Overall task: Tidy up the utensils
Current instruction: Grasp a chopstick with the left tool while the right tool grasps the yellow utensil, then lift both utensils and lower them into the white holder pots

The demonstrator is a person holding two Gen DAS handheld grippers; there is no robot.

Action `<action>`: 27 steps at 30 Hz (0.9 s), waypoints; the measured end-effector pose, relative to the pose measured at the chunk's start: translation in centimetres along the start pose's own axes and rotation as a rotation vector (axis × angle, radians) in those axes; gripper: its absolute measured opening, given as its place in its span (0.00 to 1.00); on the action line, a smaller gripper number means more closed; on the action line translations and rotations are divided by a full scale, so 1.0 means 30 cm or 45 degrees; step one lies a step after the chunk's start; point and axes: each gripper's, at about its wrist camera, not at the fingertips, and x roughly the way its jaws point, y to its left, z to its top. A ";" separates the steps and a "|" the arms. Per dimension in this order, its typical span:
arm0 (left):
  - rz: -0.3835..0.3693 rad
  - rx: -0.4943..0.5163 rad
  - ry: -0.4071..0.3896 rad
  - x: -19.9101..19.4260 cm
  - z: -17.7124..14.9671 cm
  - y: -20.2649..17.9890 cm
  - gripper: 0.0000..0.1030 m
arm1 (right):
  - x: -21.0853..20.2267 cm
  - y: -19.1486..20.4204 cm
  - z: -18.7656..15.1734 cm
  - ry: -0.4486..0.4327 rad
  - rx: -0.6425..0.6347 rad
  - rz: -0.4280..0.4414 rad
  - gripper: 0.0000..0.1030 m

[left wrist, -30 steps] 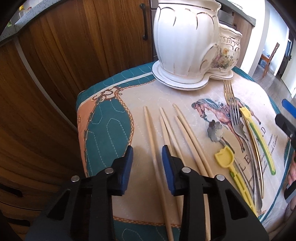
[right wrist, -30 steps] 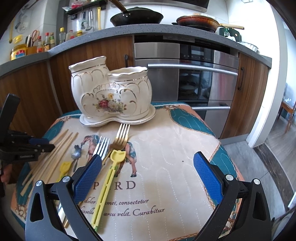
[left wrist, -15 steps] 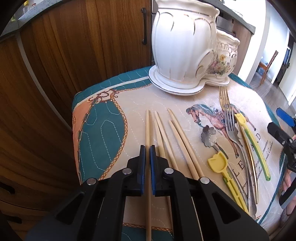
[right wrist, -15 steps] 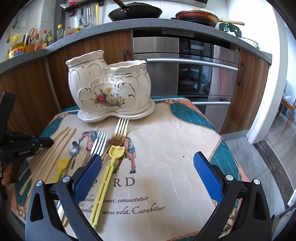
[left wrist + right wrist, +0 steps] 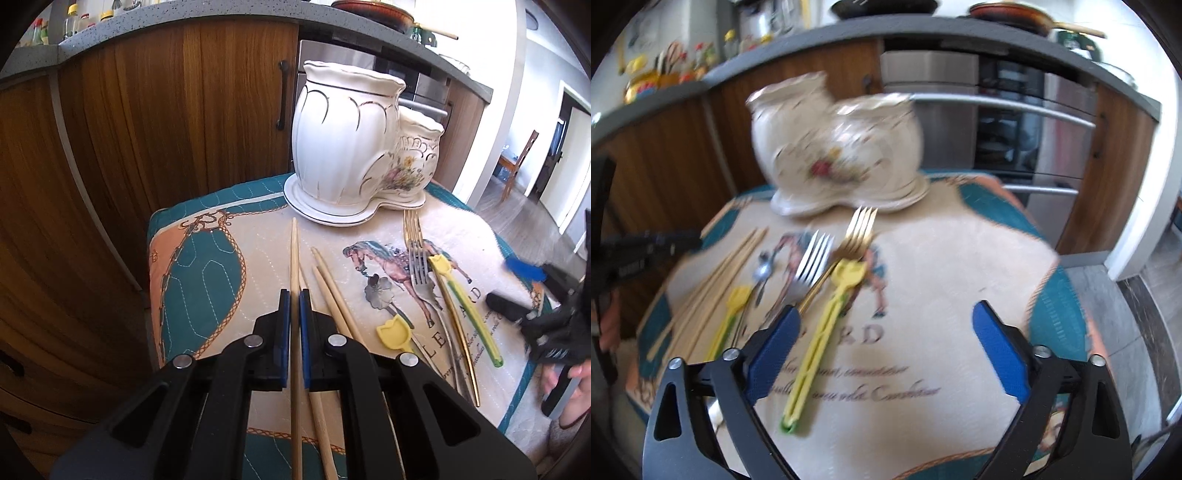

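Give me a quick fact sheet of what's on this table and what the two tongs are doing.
holder: white vase on saucer, back of cloth
left tongs: shut on one chopstick
loose chopsticks: on the cloth
right tongs: closing, nothing gripped
forks: gold fork, silver fork
yellow picks: beside forks

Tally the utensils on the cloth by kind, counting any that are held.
Chopsticks: 4 in view, one in the left gripper's jaws
Forks: 2
Yellow plastic utensils: 2
Flower-shaped spoon: 1
Total: 9
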 end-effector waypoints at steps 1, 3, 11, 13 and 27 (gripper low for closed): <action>-0.006 -0.001 -0.003 0.001 0.000 0.000 0.05 | 0.009 0.015 -0.001 0.016 -0.010 -0.001 0.69; -0.021 -0.002 -0.011 -0.003 -0.008 0.000 0.05 | 0.019 0.040 -0.004 0.032 -0.043 -0.021 0.58; -0.063 -0.008 -0.044 -0.030 -0.022 -0.001 0.05 | 0.084 0.087 0.018 0.109 -0.078 -0.031 0.32; -0.066 0.001 -0.051 -0.035 -0.022 -0.008 0.05 | 0.083 0.081 0.017 0.106 -0.051 -0.011 0.18; -0.081 0.004 -0.120 -0.092 -0.004 -0.009 0.05 | -0.095 -0.014 0.090 -0.184 0.059 -0.015 0.10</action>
